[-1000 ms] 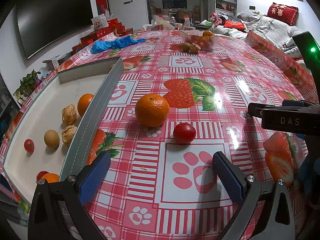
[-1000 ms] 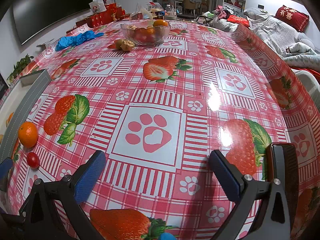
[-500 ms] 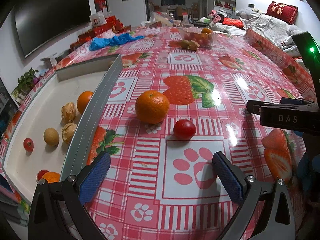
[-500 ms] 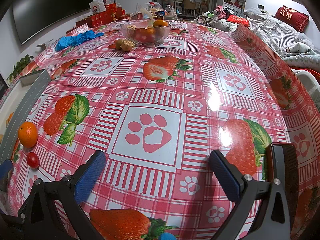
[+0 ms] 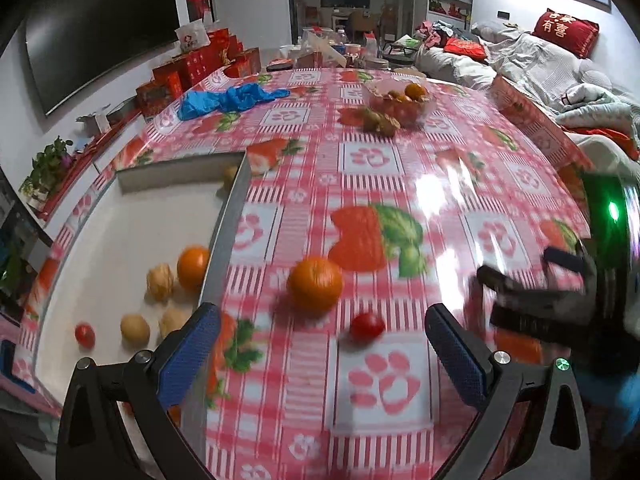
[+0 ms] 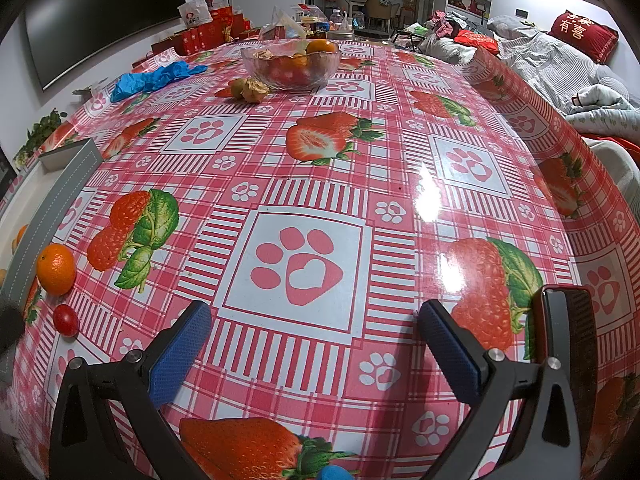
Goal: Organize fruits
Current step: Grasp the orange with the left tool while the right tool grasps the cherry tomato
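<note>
- The left tool point(image 5: 322, 348) is spread wide and holds nothing. It hangs low over the surface point(image 5: 400, 184) with the strawberry cloth.
- The orange point(image 5: 315, 283) sits near the middle of the left view. The small red tomato point(image 5: 367, 325) lies just below and right of it, between the two blue pads.
- The tray point(image 5: 224, 236) is at the left of that view. It already has an orange, a small tomato and some brown fruits in it.
- The right tool point(image 6: 314, 344) is spread wide too and holds nothing. In its view the orange and tomato are far off at the left edge, and a glass bowl point(image 6: 291, 66) of fruit sits at the top.
- I think the job now is to grab the tomato. It is round and smooth, so it could roll. Come down with one pad on each side, then close gently so it does not squash.
- Compared with half a second ago, the left view has tipped up and is blurry, so the left tool is moving. The orange and tomato now sit lower in the picture. The right view looks the same.
</note>
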Demonstrator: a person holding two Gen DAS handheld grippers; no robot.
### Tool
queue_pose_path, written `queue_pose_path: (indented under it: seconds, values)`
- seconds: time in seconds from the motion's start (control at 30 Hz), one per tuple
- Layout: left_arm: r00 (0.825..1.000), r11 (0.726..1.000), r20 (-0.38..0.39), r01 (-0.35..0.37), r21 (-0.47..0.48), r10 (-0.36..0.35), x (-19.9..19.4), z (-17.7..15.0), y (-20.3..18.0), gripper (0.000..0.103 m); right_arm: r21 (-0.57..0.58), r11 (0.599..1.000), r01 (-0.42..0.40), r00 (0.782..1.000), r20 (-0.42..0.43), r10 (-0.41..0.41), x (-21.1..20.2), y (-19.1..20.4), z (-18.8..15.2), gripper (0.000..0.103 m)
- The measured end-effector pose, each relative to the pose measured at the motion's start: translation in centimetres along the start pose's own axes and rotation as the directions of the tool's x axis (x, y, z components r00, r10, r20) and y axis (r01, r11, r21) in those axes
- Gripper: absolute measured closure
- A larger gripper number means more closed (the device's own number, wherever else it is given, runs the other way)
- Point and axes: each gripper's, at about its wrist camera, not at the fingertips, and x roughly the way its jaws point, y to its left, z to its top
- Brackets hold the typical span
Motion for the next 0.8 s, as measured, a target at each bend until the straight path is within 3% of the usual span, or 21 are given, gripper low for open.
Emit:
queue_pose_path:
  seconds: [0.13,0.2,0.23,0.4,0.53,0.63,0.67,0.8]
  values:
    - [0.999,0.999,-0.03,0.042,-0.023,-0.043,1.7,1.9,-0.2,0.001,0.0,1.0,0.0,1.0,0.0,0.0,0.0,0.0,0.0,0.0]
    - [0.996,0.998,-0.067,0.056,-0.034,-0.059,3.0,2.3,-0.4,0.021,0.0,1.0,0.0,1.0,0.0,0.0,0.0,0.0,0.0,0.0]
    - [0.994,0.998,-0.095,0.053,-0.029,-0.056,3.6,2.3,-0.6,0.024,0.0,1.0,0.0,1.0,0.0,0.0,0.0,0.0,0.0,0.0]
    - [0.988,1.0,-0.151,-0.013,-0.021,0.009,6.0,1.9,-0.7,0.024,0.0,1.0,0.0,1.0,0.0,0.0,0.0,0.0,0.0,0.0]
    - [0.984,0.999,-0.179,-0.009,-0.051,0.0,6.9,1.4,-0.3,0.024,0.0,1.0,0.0,1.0,0.0,0.0,0.0,0.0,0.0,0.0]
    - [0.987,0.999,-0.158,0.003,-0.05,-0.01,6.7,1.6,-0.4,0.047,0.0,1.0,0.001,1.0,0.0,-0.001,0.0,0.0,0.0,0.0]
    - [0.987,0.999,-0.156,0.013,-0.046,-0.02,6.7,1.7,-0.4,0.062,0.0,1.0,0.0,1.0,0.0,0.0,0.0,0.0,0.0,0.0]
    - [0.986,0.997,-0.159,0.047,-0.055,-0.055,6.6,2.0,-0.3,0.062,0.0,1.0,0.001,1.0,0.0,-0.001,0.0,0.0,0.0,0.0]
